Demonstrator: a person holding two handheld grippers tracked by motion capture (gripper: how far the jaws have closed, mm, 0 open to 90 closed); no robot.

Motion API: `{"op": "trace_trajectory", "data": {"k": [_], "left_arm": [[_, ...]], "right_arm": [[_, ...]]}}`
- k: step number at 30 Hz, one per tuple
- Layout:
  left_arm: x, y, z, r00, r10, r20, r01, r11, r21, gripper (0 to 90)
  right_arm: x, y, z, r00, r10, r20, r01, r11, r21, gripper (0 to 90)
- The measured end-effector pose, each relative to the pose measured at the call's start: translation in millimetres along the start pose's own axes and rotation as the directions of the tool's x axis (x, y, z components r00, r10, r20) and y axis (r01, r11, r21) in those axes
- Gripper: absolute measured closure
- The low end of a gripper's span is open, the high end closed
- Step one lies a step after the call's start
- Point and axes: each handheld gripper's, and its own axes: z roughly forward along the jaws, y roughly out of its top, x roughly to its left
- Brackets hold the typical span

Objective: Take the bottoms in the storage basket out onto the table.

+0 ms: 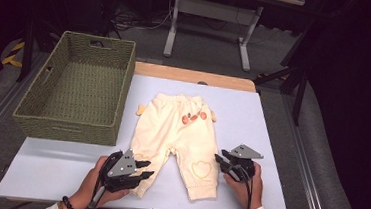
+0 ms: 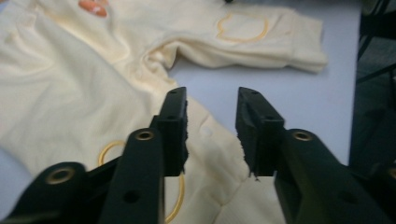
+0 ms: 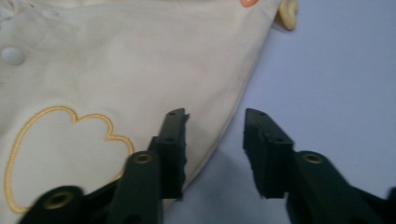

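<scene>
Both jaws gaping, holding nothing: left gripper (image 1: pixel 144 173) hovering over the pants (image 1: pixel 176 134) leg cuff, right gripper (image 1: pixel 220 162) straddling the outer seam, risking pinching only one layer.

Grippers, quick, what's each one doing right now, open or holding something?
Left gripper: open, over the trousers' leg edge.
Right gripper: open, holding nothing.

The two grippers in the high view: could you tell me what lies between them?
The pants' two legs, flat on the table, between left gripper and right gripper.
</scene>
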Motion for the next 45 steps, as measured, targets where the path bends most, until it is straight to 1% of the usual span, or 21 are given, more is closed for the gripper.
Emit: {"op": "trace_trajectory", "data": {"k": [1,2,4,5,8,10,11,12,13,16,17,20,26,28,31,32,33,36,40,43,45], "left_arm": [[1.6,-3.1,6.3,0.9999,-0.012,0.003,0.012,0.9995,0.031,57.4],[1.6,-3.1,6.3,0.9999,-0.012,0.003,0.012,0.9995,0.031,55.7],[1.9,-7.0,15.1,0.9999,0.006,-0.012,-0.005,0.9962,0.087,51.4],[2.5,-9.0,18.3,1.0,0.0,0.001,0.0,0.9945,0.105,47.2],[6.1,-12.2,23.2,0.9976,-0.057,0.038,0.053,0.9934,0.102,49.5],[7.2,-13.2,26.4,0.9952,-0.075,0.063,0.068,0.992,0.106,53.6],[6.7,-13.7,30.4,0.9925,-0.091,0.081,0.081,0.9899,0.116,66.0],[5.5,-11.7,32.0,0.993,-0.087,0.08,0.077,0.9894,0.123,67.7],[5.5,-11.7,32.0,0.993,-0.087,0.08,0.077,0.9894,0.123,70.6],[5.3,-8.4,34.8,0.9929,-0.086,0.082,0.076,0.9889,0.128,76.2],[6.0,-8.2,34.8,0.9927,-0.09,0.08,0.08,0.9893,0.122,78.3],[4.7,-8.8,36.3,0.9896,-0.118,0.083,0.109,0.9885,0.105,80.3],[-5.1,-0.5,45.6,0.9927,-0.095,0.074,0.089,0.9931,0.076,83.2],[-6.6,2.3,48.6,0.994,-0.081,0.073,0.076,0.9949,0.066,83.6],[-6.2,4.4,48.1,0.995,-0.068,0.073,0.065,0.9968,0.048,83.8],[-5.3,4.9,45.2,0.9948,-0.062,0.081,0.06,0.9977,0.03,84.2],[-4.4,5.7,42.3,0.9954,-0.06,0.075,0.059,0.9981,0.021,80.2],[0.0,9.7,24.9,0.998,-0.029,0.057,0.03,0.999,-0.033,77.6],[3.3,11.8,11.8,0.9996,-0.001,0.028,0.003,0.9978,-0.066,75.0],[11.1,11.1,-4.4,0.9994,0.019,-0.029,-0.021,0.9956,-0.091,72.4],[13.9,9.9,-8.5,0.9989,0.023,-0.04,-0.027,0.995,-0.096,71.2]], "right_arm": [[-0.5,-1.5,2.7,0.9988,0.027,-0.042,-0.027,1.0,0.011,55.0],[-0.6,-2.1,3.9,0.9984,0.035,-0.044,-0.034,0.999,0.014,52.6],[-0.8,-2.6,5.6,0.9982,0.043,-0.042,-0.042,0.999,0.025,49.3],[-1.4,-2.7,7.5,0.9973,0.057,-0.046,-0.055,0.998,0.037,47.6],[-5.1,-2.7,8.7,0.9936,0.099,-0.055,-0.096,0.994,0.048,43.6],[-6.0,-2.8,8.5,0.9932,0.099,-0.06,-0.096,0.994,0.049,48.6],[-4.1,-2.2,8.8,0.9936,0.081,-0.079,-0.078,0.996,0.044,59.8],[-2.4,-1.7,8.9,0.9926,0.082,-0.089,-0.078,0.996,0.044,64.5],[-2.4,-1.7,8.9,0.9926,0.082,-0.089,-0.078,0.996,0.044,64.5],[2.0,1.3,10.5,0.992,0.062,-0.109,-0.058,0.997,0.043,80.8],[3.7,2.0,10.5,0.9936,0.051,-0.101,-0.047,0.998,0.041,85.6],[4.2,2.6,7.5,0.9969,0.02,-0.076,-0.017,0.999,0.042,88.3],[1.1,3.8,-2.7,0.9986,0.015,-0.05,-0.014,1.0,0.009,88.7],[0.8,4.3,-6.5,0.9998,-0.002,-0.019,0.002,1.0,-0.001,88.8],[-0.5,4.1,-9.4,1.0,0.008,0.004,-0.008,1.0,-0.019,88.9],[-1.5,4.2,-11.3,0.9998,0.017,0.007,-0.017,0.999,-0.032,88.9],[-2.1,4.8,-14.3,0.9996,0.023,0.017,-0.022,0.998,-0.055,88.9],[-1.8,4.6,-14.2,0.9997,0.02,0.016,-0.019,0.998,-0.056,88.6],[-0.4,3.7,-13.8,0.9998,0.014,0.014,-0.013,0.998,-0.065,87.3],[0.1,4.7,-16.2,0.9999,0.013,0.011,-0.011,0.996,-0.088,84.5],[-0.3,5.0,-17.1,0.9998,0.016,0.01,-0.015,0.995,-0.096,83.3]]}}
